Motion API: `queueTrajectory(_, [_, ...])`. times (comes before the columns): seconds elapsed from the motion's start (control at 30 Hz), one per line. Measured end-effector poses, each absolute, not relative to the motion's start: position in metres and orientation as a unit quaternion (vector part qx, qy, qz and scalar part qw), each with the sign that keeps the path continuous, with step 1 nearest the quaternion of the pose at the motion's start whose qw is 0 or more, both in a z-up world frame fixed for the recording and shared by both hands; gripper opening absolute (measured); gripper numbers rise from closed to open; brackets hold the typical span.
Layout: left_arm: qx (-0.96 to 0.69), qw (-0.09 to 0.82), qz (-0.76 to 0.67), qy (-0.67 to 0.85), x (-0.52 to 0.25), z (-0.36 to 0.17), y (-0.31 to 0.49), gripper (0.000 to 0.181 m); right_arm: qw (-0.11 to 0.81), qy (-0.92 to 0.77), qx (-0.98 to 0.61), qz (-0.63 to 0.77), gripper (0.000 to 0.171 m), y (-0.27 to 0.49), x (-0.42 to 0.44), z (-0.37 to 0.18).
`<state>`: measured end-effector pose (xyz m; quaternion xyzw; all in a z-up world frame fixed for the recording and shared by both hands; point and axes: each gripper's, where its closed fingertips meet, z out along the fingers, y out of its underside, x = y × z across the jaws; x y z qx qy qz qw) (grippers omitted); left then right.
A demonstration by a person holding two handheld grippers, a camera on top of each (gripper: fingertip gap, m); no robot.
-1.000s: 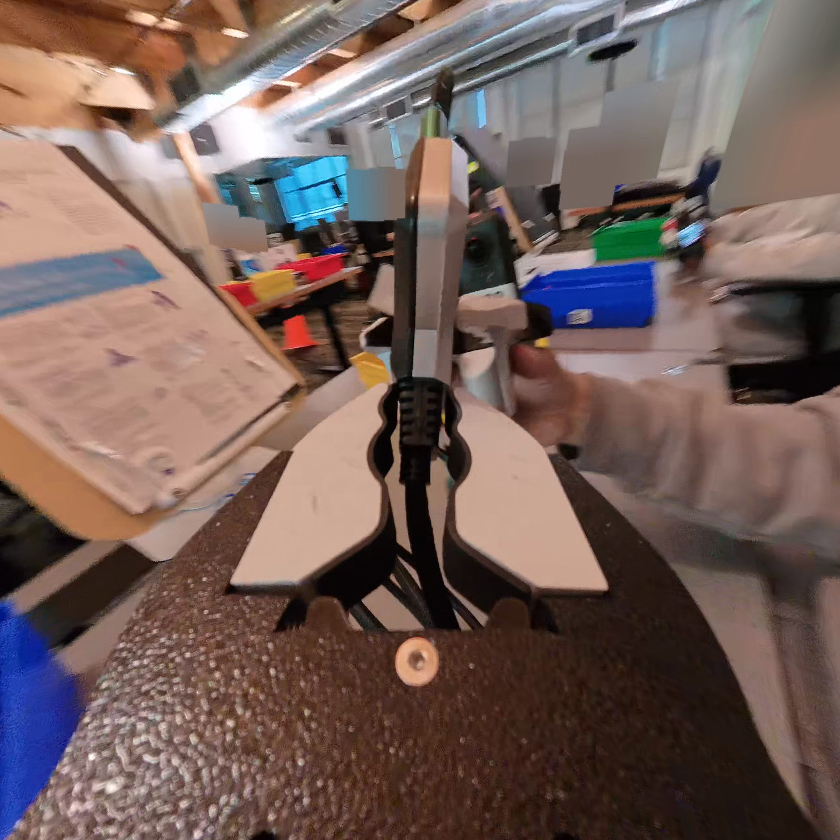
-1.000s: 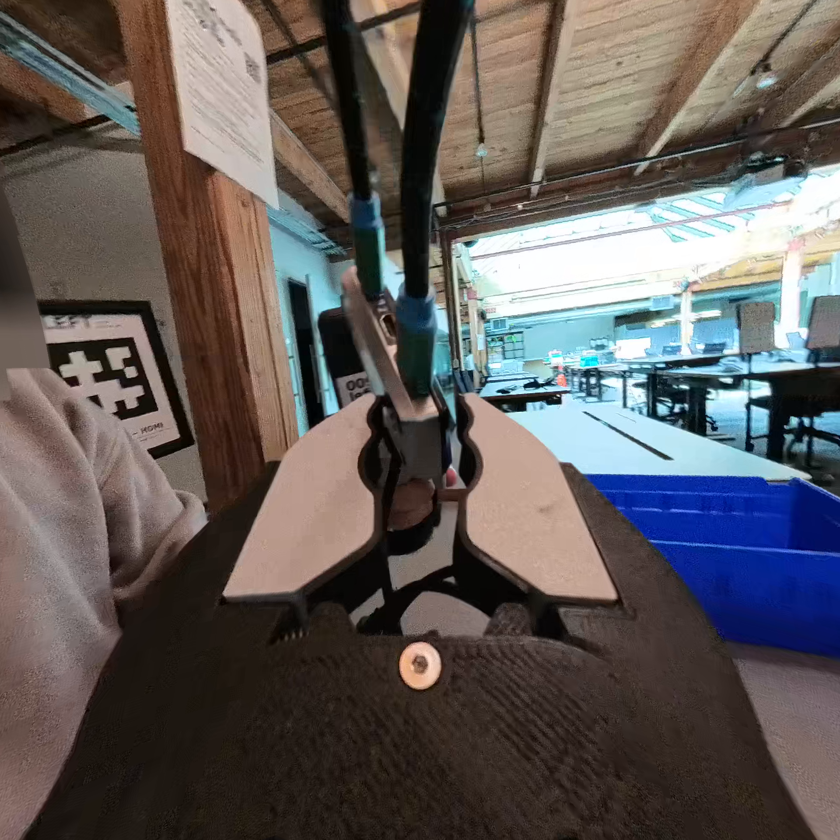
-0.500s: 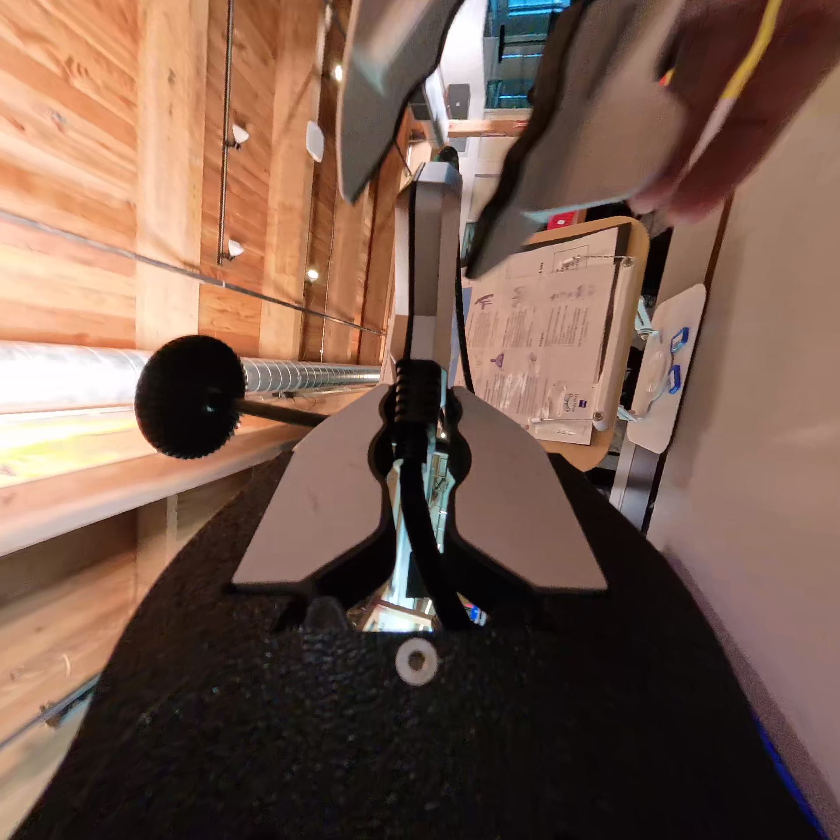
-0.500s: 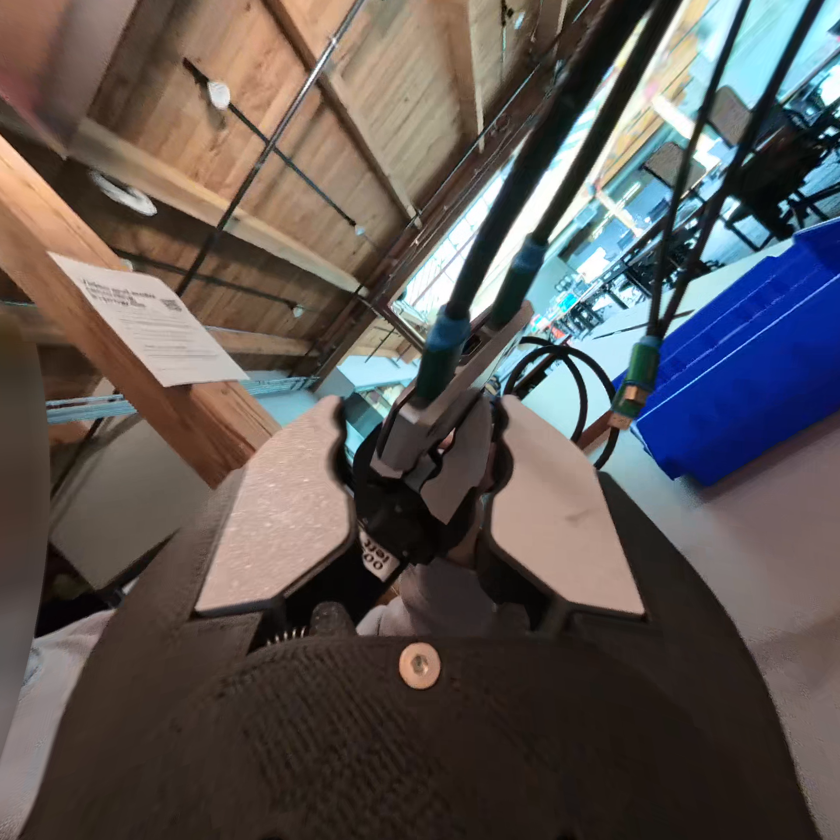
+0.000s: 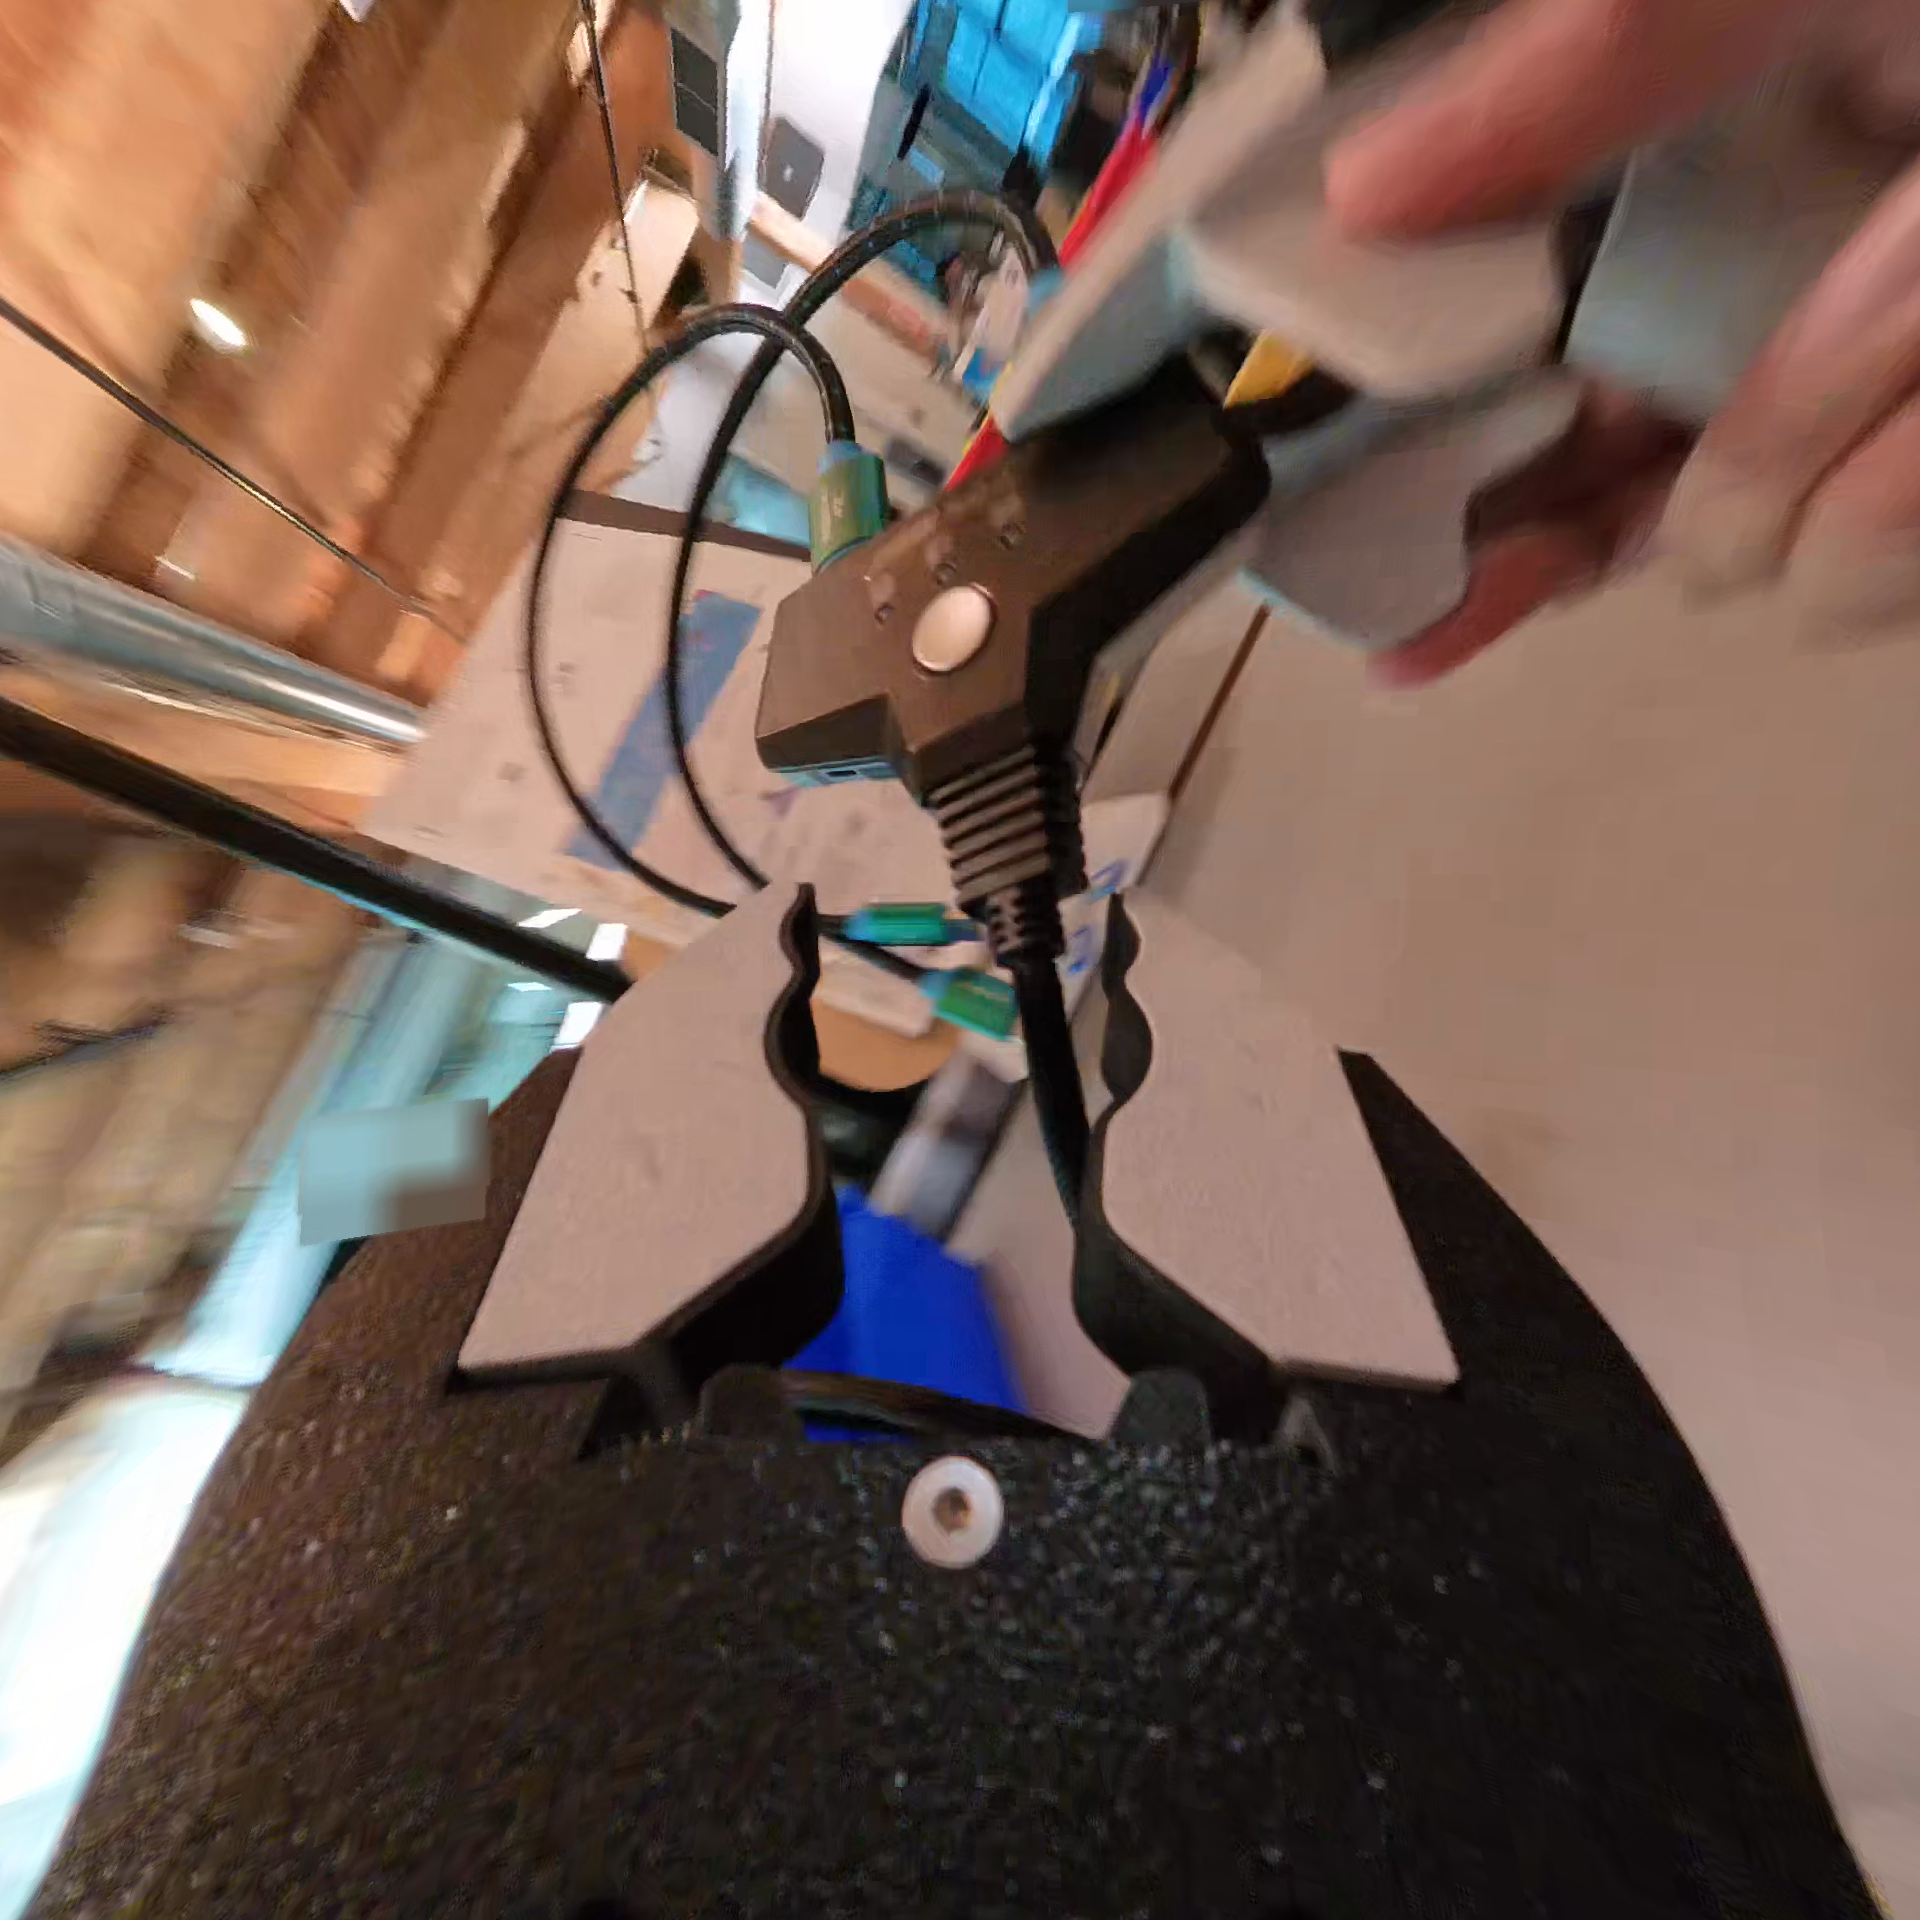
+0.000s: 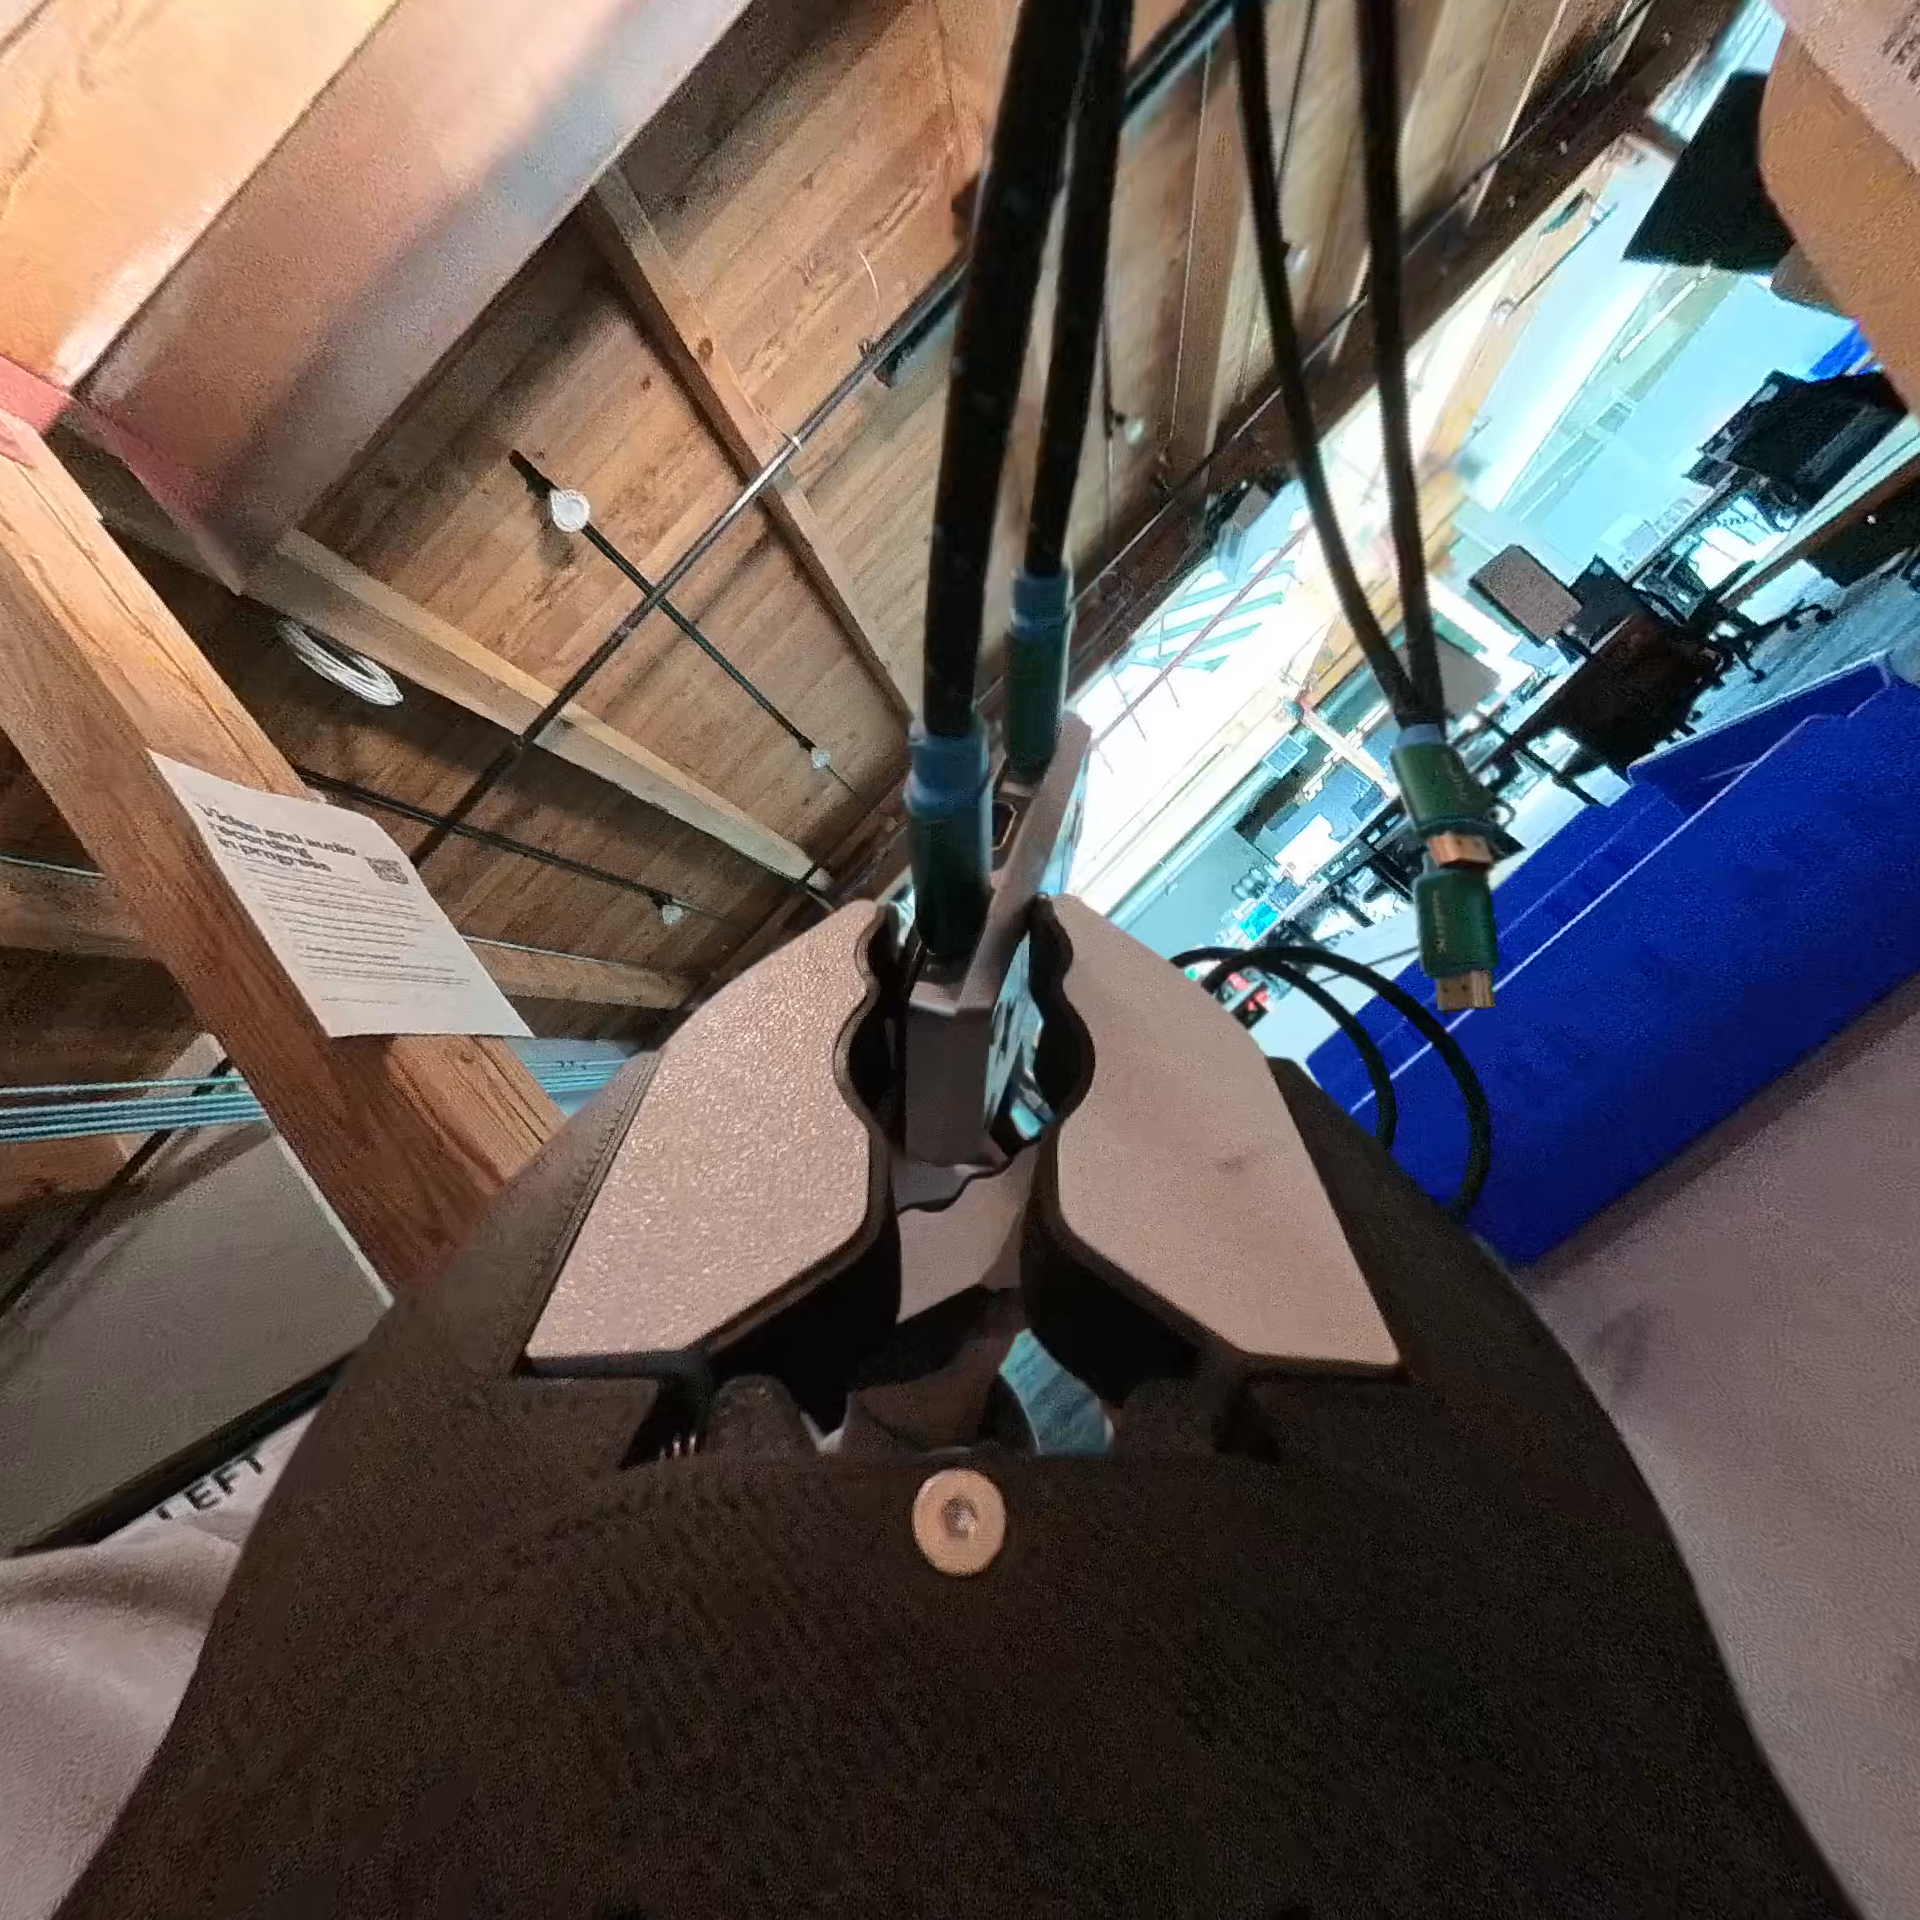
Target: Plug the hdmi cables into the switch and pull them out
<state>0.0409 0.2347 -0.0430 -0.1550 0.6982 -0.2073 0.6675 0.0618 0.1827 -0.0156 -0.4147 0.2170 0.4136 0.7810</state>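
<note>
The black HDMI switch [image 5: 935,634] with a round silver button hangs in the air in the left wrist view. My left gripper [image 5: 961,914] is open; the switch's own cable [image 5: 1049,1049] runs between its jaws, close to the right finger. My right gripper [image 6: 956,914] is shut on the switch [image 6: 940,1060], seen edge-on. Two black cables with green-blue plugs [image 6: 940,831] sit in the switch's ports. Their free plugs [image 6: 1455,925] dangle at the right. In the left wrist view one plugged plug [image 5: 847,499] shows, and the right gripper [image 5: 1299,312] grips the switch's far end.
A blue bin [image 6: 1662,987] stands on the pale table [image 6: 1714,1351] to the right. A wooden post with a paper sheet [image 6: 332,914] is at the left. A person's hand [image 5: 1714,208] holds the right gripper. Both views are tilted towards the wooden ceiling.
My left gripper, shut on the switch's cable before, has opened and drawn back a little. The right gripper stays shut on the switch and has tilted further up.
</note>
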Motion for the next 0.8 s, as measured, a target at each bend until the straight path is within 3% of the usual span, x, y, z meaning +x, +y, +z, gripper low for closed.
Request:
queueTrajectory(0.2, [-0.274,0.514,-0.472,0.662,0.031,-0.056,0.204,0.052,0.801,0.244,-0.346,0.423,0.022,0.167,0.064,-0.008])
queueTrajectory(0.43, [-0.280,0.586,-0.466,0.601,0.037,-0.078,0.186,0.030,0.798,0.283,-0.346,0.404,0.021,0.166,0.069,-0.016])
queueTrajectory(0.8, [-0.289,0.559,-0.513,0.584,0.044,-0.066,0.182,0.022,0.804,0.279,-0.340,0.401,0.021,0.155,0.076,-0.022])
